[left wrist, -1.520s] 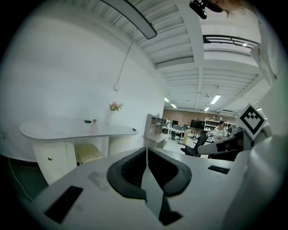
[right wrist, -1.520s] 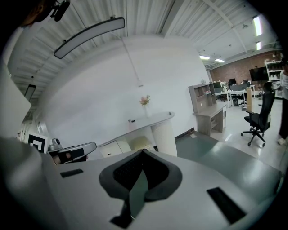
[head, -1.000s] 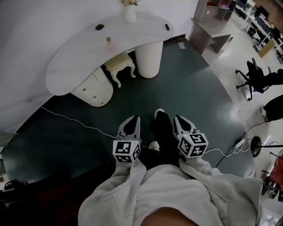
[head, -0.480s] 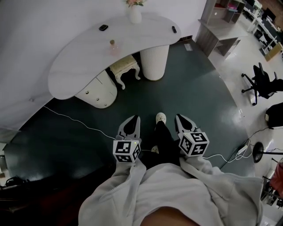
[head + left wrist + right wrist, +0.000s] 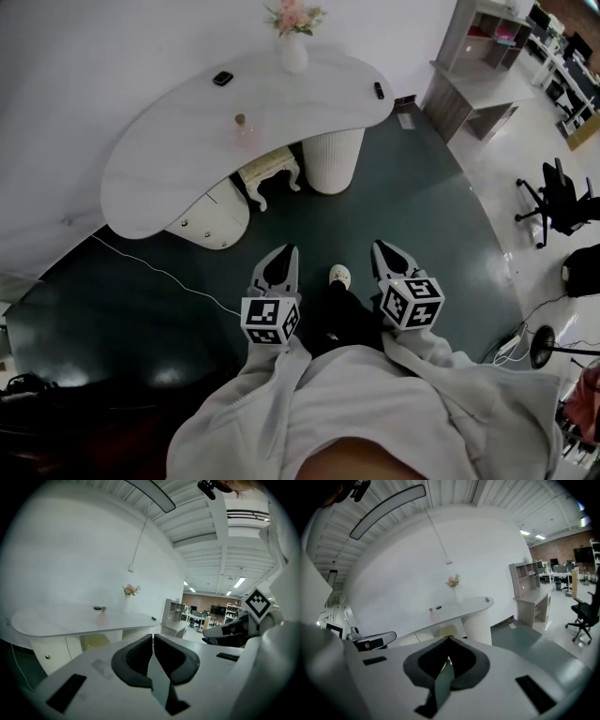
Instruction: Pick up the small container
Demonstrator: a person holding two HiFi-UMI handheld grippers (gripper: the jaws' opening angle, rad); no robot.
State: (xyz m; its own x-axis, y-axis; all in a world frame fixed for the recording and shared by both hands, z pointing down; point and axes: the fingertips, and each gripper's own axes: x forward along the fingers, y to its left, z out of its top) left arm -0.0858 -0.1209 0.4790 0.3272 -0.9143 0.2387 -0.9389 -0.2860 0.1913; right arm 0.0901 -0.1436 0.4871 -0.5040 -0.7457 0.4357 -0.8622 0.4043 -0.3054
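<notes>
Closer now, the white table looms larger — left gripper and right gripper ride low ahead of the person, jaws together on nothing, likely idle until in reach. The small container stands mid-tabletop, well apart from both; vase behind it, stool beneath, a floor cable off to the left

Readable text: none in any view.
Left marker cube, lower centre of head view: black-and-white square code patterns; no letters or digits.
Right marker cube, right of centre: the same kind of patterns.
Office screens, right of left gripper view: too small to read.
</notes>
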